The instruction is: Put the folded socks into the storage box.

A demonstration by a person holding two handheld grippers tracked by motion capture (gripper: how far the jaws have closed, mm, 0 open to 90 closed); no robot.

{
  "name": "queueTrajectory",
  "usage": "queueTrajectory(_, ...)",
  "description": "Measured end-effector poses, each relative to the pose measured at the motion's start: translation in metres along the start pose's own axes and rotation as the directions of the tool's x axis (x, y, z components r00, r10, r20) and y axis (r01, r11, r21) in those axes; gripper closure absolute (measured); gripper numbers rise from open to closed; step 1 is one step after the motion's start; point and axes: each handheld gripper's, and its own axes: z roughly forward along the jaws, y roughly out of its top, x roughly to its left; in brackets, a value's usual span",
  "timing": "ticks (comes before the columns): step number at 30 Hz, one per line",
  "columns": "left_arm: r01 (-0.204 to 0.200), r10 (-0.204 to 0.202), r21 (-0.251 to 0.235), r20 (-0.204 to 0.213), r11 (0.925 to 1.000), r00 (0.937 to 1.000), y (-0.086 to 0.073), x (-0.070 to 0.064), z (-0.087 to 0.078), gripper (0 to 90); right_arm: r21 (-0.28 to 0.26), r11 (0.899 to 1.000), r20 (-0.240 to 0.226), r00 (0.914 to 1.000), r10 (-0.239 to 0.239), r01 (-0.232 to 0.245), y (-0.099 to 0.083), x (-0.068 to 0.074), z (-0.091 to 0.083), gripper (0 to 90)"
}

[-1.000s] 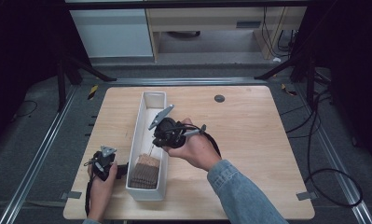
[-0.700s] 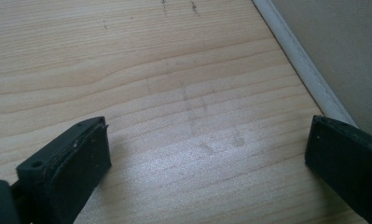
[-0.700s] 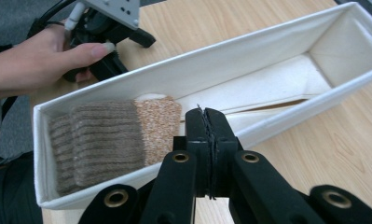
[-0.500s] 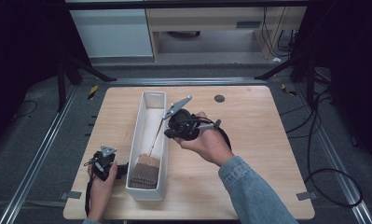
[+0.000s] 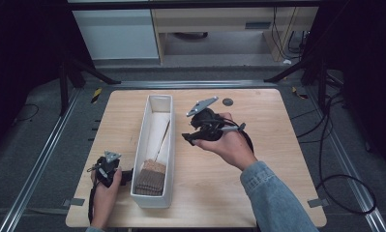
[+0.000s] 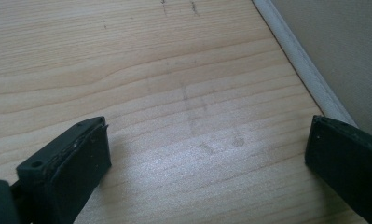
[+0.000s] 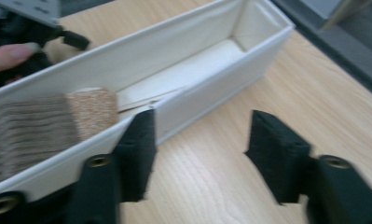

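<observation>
Evidently the placing step is finished: the brown bristle brush [image 5: 150, 176] lies at the long white bin's [image 5: 144, 125] six-o'clock end. Both the right gripper [image 5: 186, 137] and left gripper [image 6: 207, 154] gape empty; next, clear away.

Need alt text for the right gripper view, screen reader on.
The right gripper, jaws open and empty, hovers over the wooden table beside a long white bin. Inside the bin lies a brown brush with a thin stick handle.
</observation>
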Motion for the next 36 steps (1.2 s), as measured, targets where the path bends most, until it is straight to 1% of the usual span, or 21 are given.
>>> queueTrajectory(1, -0.001, 0.001, 0.000, 0.000, 1.0000, 1.0000, 0.000, 0.000, 0.000, 0.0, 0.000, 1.000, 0.000, 1.0000, 0.000, 0.000, 0.000, 0.000, 0.000, 32.9)
queueTrajectory(4, 0.000, 0.000, 0.000, 0.000, 1.0000, 1.0000, 0.000, 0.000, 0.000, 0.0, -0.014, 1.000, 0.042, 0.9989, 0.019, -0.019, -0.006, -0.007, -0.002, 21.5)
queueTrajectory(5, 0.001, -0.001, -0.001, 0.000, 1.0000, 1.0000, 0.000, 0.000, 0.000, 0.0, -0.025, 0.999, 0.072, 0.9962, 0.049, -0.047, -0.011, -0.014, -0.004, 15.2)
queueTrajectory(6, 0.001, -0.001, -0.001, 0.000, 1.0000, 1.0000, 0.000, 0.000, 0.000, 0.0, -0.025, 0.999, 0.072, 0.9962, 0.049, -0.047, -0.011, -0.014, -0.004, 15.2)
queueTrajectory(10, -0.003, 0.003, 0.002, 0.000, 1.0000, 1.0000, 0.000, 0.000, 0.000, 0.0, -0.044, 0.996, 0.102, 0.9911, 0.085, -0.081, -0.024, -0.025, -0.007, 5.2)
queueTrajectory(14, -0.003, 0.003, 0.002, 0.000, 1.0000, 1.0000, 0.000, 0.000, 0.000, 0.0, -0.030, 0.994, 0.122, 0.9868, 0.107, -0.104, -0.040, -0.036, -0.009, 5.4)
queueTrajectory(15, -0.003, 0.003, 0.002, 0.000, 1.0000, 1.0000, 0.000, 0.000, 0.000, 0.0, -0.030, 0.993, 0.126, 0.9851, 0.117, -0.114, -0.045, -0.039, -0.010, 5.7)
queueTrajectory(16, -0.003, 0.003, 0.002, 0.000, 1.0000, 1.0000, 0.000, 0.000, 0.000, 0.0, -0.025, 0.991, 0.137, 0.9814, 0.134, -0.132, -0.053, -0.043, -0.010, 6.5)
queueTrajectory(19, -0.003, 0.003, 0.002, 0.000, 1.0000, 1.0000, 0.000, 0.000, 0.000, 0.0, -0.025, 0.988, 0.142, 0.9780, 0.153, -0.151, -0.063, -0.048, -0.010, 6.6)
queueTrajectory(20, -0.003, 0.003, 0.002, 0.000, 1.0000, 1.0000, 0.000, 0.000, 0.000, 0.0, -0.020, 0.987, 0.146, 0.9763, 0.159, -0.158, -0.070, -0.050, -0.010, 7.4)
queueTrajectory(21, -0.003, 0.003, 0.002, 0.000, 1.0000, 1.0000, 0.000, 0.000, 0.000, 0.0, 0.003, 0.985, 0.163, 0.9717, 0.171, -0.174, -0.080, -0.053, -0.008, 8.7)
queueTrajectory(22, -0.003, 0.003, 0.002, -0.001, 1.0000, 1.0000, 0.000, 0.000, 0.000, 0.0, 0.003, 0.985, 0.163, 0.9717, 0.171, -0.174, -0.080, -0.053, -0.008, 8.7)
queueTrajectory(23, -0.003, 0.003, 0.002, -0.001, 1.0000, 1.0000, 0.000, 0.000, 0.000, 0.0, 0.007, 0.984, 0.168, 0.9704, 0.173, -0.177, -0.083, -0.053, -0.007, 9.5)
queueTrajectory(25, -0.004, 0.004, 0.002, 0.000, 1.0000, 1.0000, 0.000, 0.000, 0.000, 0.0, 0.015, 0.984, 0.172, 0.9695, 0.174, -0.179, -0.096, -0.054, -0.003, 9.9)
queueTrajectory(26, -0.004, 0.004, 0.002, 0.000, 1.0000, 1.0000, 0.000, 0.000, 0.000, 0.0, 0.017, 0.983, 0.174, 0.9688, 0.176, -0.182, -0.099, -0.054, -0.002, 10.0)
queueTrajectory(28, -0.004, 0.004, 0.002, 0.000, 1.0000, 1.0000, 0.000, 0.000, 0.000, 0.0, 0.019, 0.981, 0.180, 0.9663, 0.184, -0.191, -0.110, -0.054, 0.002, 10.0)
queueTrajectory(29, -0.004, 0.004, 0.002, 0.000, 1.0000, 1.0000, 0.000, 0.000, 0.000, 0.0, 0.025, 0.980, 0.181, 0.9645, 0.192, -0.200, -0.120, -0.054, 0.005, 10.1)
queueTrajectory(30, -0.004, 0.004, 0.002, 0.000, 1.0000, 1.0000, 0.000, 0.000, 0.000, 0.0, 0.025, 0.980, 0.181, 0.9645, 0.192, -0.200, -0.120, -0.054, 0.005, 10.1)
queueTrajectory(31, -0.004, 0.004, 0.002, 0.000, 1.0000, 1.0000, 0.000, 0.000, 0.000, 0.0, 0.024, 0.979, 0.182, 0.9636, 0.196, -0.204, -0.124, -0.054, 0.006, 10.1)
queueTrajectory(35, -0.004, 0.004, 0.002, 0.000, 1.0000, 1.0000, 0.000, 0.000, 0.000, 0.0, 0.042, 0.971, 0.176, 0.9583, 0.225, -0.236, -0.143, -0.052, 0.014, 10.3)
queueTrajectory(36, -0.004, 0.004, 0.002, 0.000, 1.0000, 1.0000, 0.000, 0.000, 0.000, 0.0, 0.048, 0.971, 0.185, 0.9574, 0.222, -0.234, -0.148, -0.051, 0.015, 10.3)
